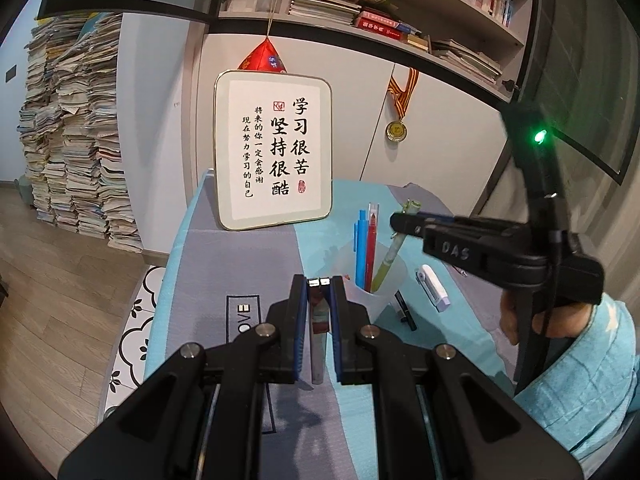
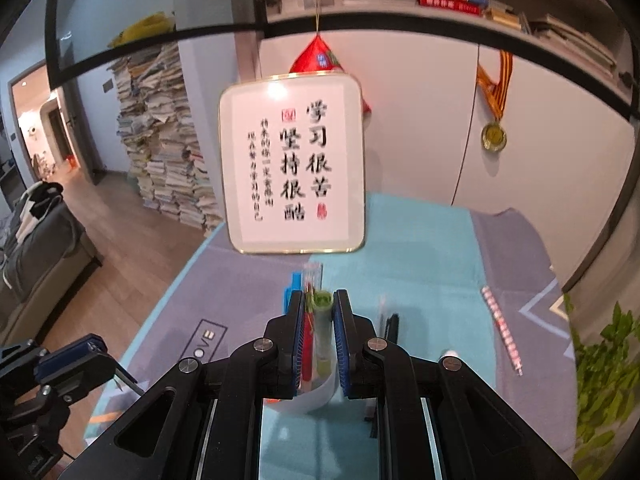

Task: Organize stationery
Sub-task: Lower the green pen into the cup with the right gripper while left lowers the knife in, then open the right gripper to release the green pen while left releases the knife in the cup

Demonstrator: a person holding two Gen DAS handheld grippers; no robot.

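The right gripper is closed on a green pen, held near its cap end between the blue pads; the pen's lower end sits inside the translucent pen cup, leaning toward 1 o'clock. In the same cup a blue pen and a red pen are seen standing almost upright, at 9 o'clock of the green pen.

The left gripper is narrowed on a slim grey object with a metal tip; its kind cannot be told. It is held over the grey-and-teal mat, at 8 o'clock of the cup.

On the mat, a white correction-tape-like item and a black pen lie at 4 o'clock of the cup. A pink-and-white striped pen lies apart at 3 o'clock in the right wrist view.

A framed calligraphy sign stands at 12 o'clock, a medal hangs at 1 o'clock, and stacked books are piled at 9 o'clock.
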